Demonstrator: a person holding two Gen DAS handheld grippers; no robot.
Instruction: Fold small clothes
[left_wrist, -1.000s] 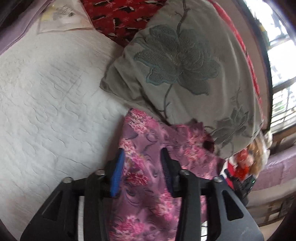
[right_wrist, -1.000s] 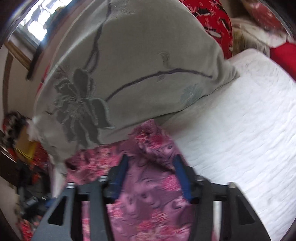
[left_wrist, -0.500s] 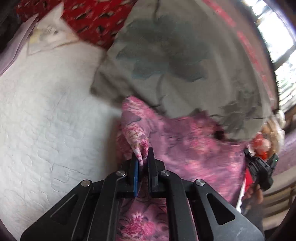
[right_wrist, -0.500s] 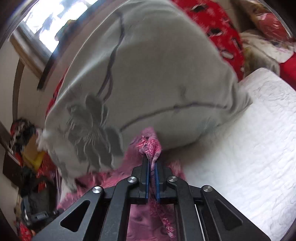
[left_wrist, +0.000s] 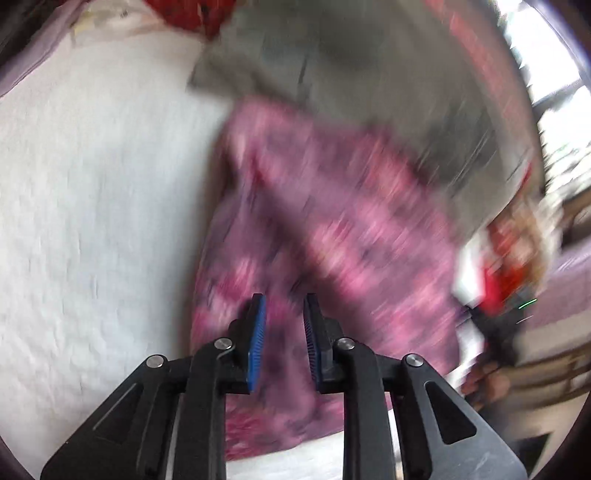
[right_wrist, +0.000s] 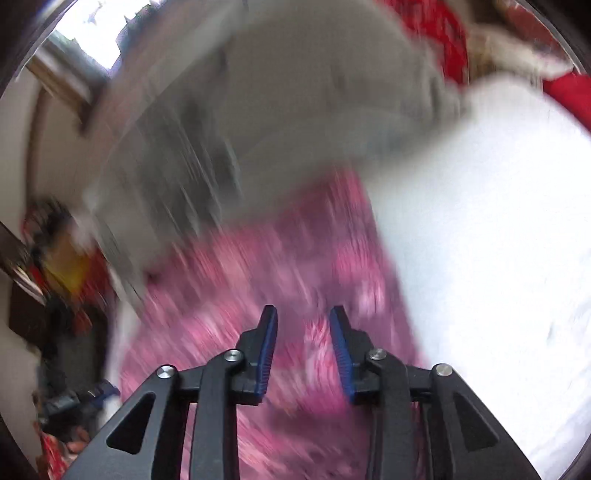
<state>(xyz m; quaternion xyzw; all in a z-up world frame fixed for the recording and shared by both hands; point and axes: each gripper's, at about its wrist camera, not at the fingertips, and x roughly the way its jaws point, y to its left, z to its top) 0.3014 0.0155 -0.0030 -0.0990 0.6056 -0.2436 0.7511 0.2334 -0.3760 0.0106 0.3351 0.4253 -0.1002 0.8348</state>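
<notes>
The pink flowered garment (left_wrist: 332, 229) lies spread on the white quilted bedcover (left_wrist: 92, 221), its far edge against the grey pillow (left_wrist: 351, 74). It lies under and ahead of both my pairs of fingers, filling the gap between them in each view. Everything is smeared with blur, and I can read no label or writing anywhere. My left gripper (left_wrist: 282, 306) has its jaws opening, blue pads a little way apart; the cloth shows between them, but the pads do not press on it. My right gripper (right_wrist: 303, 317) is opening too, its gap slightly wider, above the same garment (right_wrist: 258, 280), beside the bedcover (right_wrist: 498, 240), nothing pinched.
</notes>
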